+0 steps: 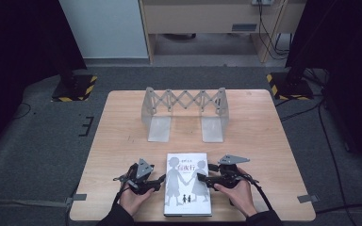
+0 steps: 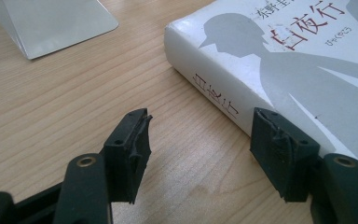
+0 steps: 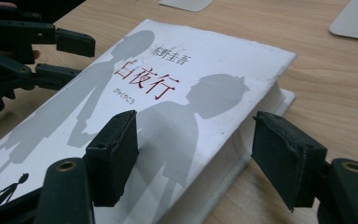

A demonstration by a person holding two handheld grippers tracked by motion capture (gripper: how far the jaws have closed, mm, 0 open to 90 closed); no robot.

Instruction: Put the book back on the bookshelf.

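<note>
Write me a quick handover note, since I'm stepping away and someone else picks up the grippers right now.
Left gripper: open, beside the spine of the white book, holding nothing.
Right gripper: open, jaws straddling the book's page-side edge, not clamped.
The book lies flat, cover up, at the near edge of the wooden table. The expandable metal bookend rack stands behind it, holding nothing.
Done: both grippers brought to the book.
Left: probably grip the book, lift it and stand it in the rack.
</note>
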